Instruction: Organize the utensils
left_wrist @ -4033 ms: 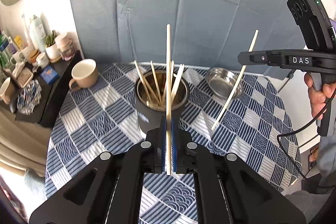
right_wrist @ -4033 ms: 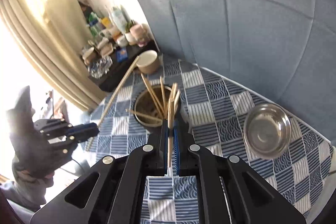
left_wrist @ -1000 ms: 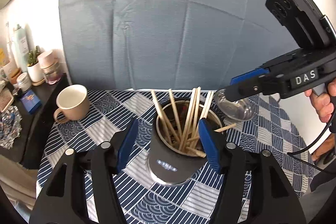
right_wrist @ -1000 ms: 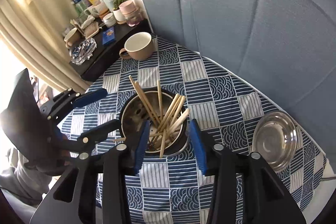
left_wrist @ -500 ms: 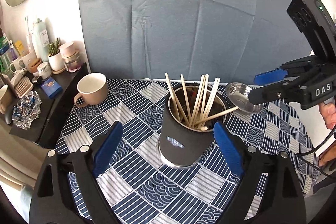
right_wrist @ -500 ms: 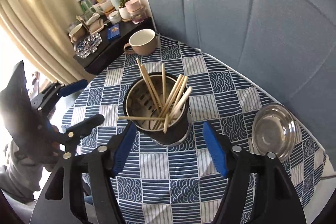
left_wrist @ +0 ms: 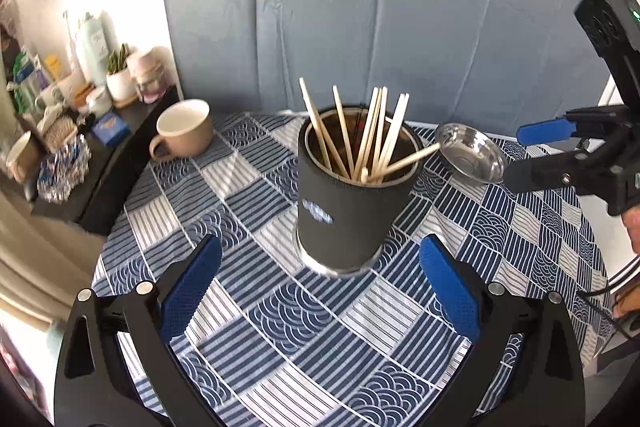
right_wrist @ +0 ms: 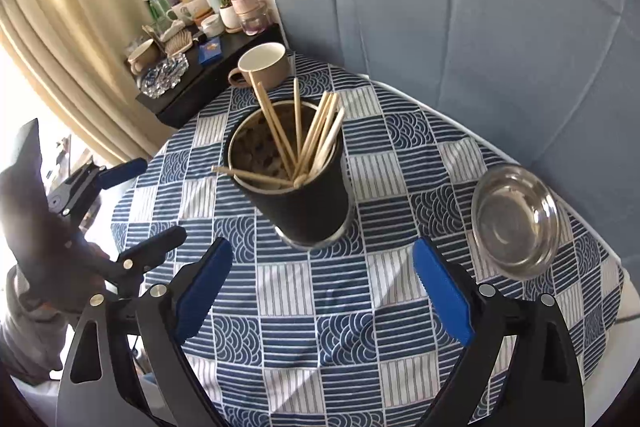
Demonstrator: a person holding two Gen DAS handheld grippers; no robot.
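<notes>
A black metal-lined holder (left_wrist: 344, 211) stands upright on the checked blue tablecloth (left_wrist: 280, 339); it also shows in the right wrist view (right_wrist: 308, 203). Several wooden chopsticks (left_wrist: 372, 135) stand in it, one leaning low over the rim (right_wrist: 252, 177). My left gripper (left_wrist: 320, 287) is open and empty, just in front of the holder. My right gripper (right_wrist: 320, 287) is open and empty, also in front of it. The right gripper shows at the right edge of the left wrist view (left_wrist: 520, 155); the left gripper shows at the left of the right wrist view (right_wrist: 140, 203).
A steel bowl (left_wrist: 472, 155) sits to the right of the holder, also in the right wrist view (right_wrist: 516, 223). A beige mug (left_wrist: 184, 131) stands at the table's back left. A dark side shelf (right_wrist: 208, 67) with bottles and jars adjoins the table. A blue-grey backdrop stands behind.
Both grippers let go of their chopsticks into the holder, opened wide and drew back from it. The holder now stands further from both cameras.
</notes>
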